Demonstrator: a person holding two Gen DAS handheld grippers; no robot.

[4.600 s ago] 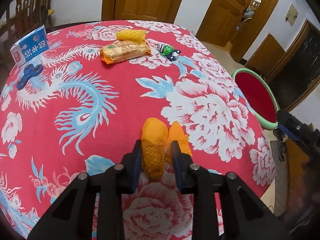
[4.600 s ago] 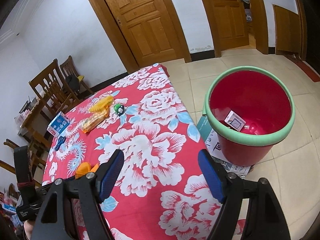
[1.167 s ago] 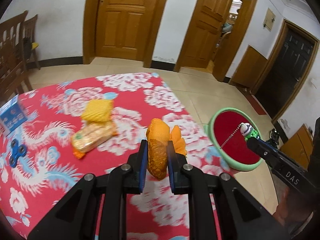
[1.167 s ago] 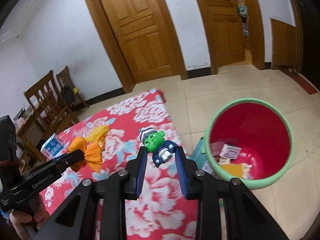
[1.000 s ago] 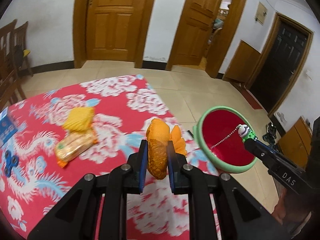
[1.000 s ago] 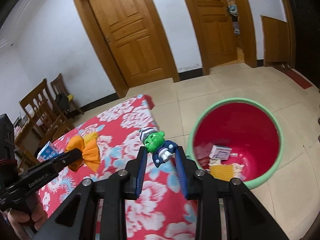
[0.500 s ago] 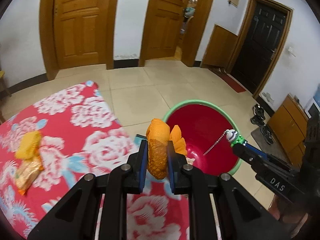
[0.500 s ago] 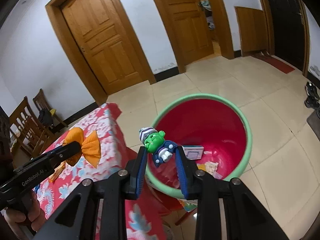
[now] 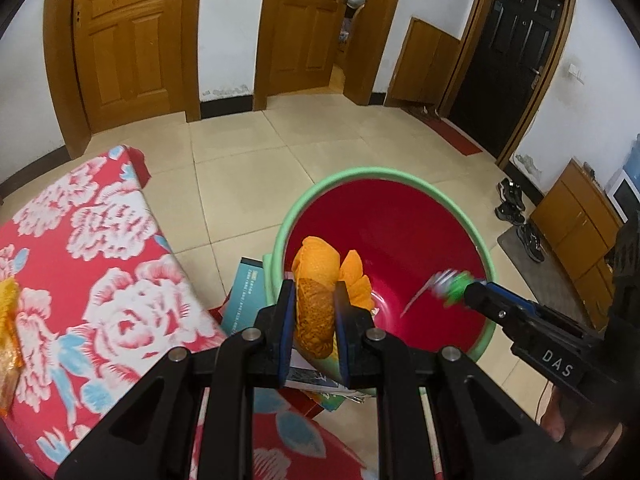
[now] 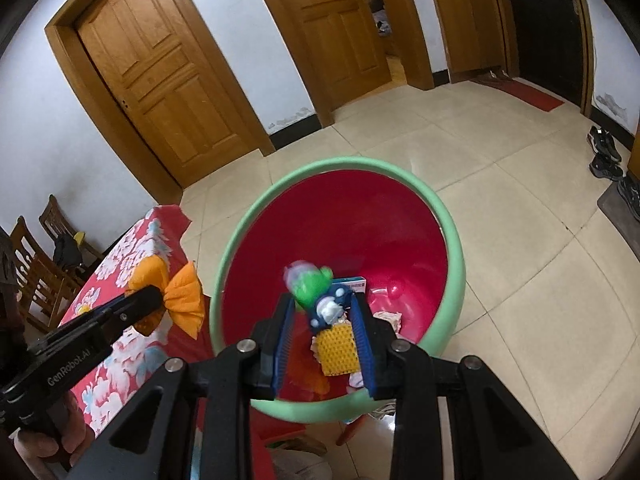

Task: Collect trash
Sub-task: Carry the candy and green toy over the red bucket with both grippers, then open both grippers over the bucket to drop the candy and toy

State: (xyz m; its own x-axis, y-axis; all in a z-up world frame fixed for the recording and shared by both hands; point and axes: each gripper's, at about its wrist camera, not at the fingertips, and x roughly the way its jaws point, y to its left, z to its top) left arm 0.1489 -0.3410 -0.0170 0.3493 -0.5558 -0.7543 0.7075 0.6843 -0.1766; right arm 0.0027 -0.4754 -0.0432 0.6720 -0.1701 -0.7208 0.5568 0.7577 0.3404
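My left gripper [image 9: 314, 304] is shut on an orange candy-shaped wrapper [image 9: 316, 280], held at the near rim of the red bin with a green rim [image 9: 384, 172]. In the right wrist view the wrapper [image 10: 182, 300] sits left of the bin [image 10: 340, 166]. My right gripper [image 10: 322, 316] is over the bin with its jaws parted; the green toy figure [image 10: 316, 292] is blurred between them, loose and dropping. It also shows blurred in the left wrist view [image 9: 452, 282]. Trash lies in the bin: a yellow packet [image 10: 338, 350] and a small box [image 10: 352, 282].
The table with the red floral cloth [image 9: 100, 280] is at the left, a yellow snack packet [image 9: 8, 320] at its edge. A teal box [image 9: 246, 296] leans by the bin. Shoes [image 9: 516, 208] and a wooden cabinet [image 9: 580, 216] are at the right. Chairs [image 10: 36, 264] stand behind the table.
Both grippers moved from the table to the bin. My right gripper has opened and the green toy figure is slipping out, blurred. My left gripper still holds the orange wrapper.
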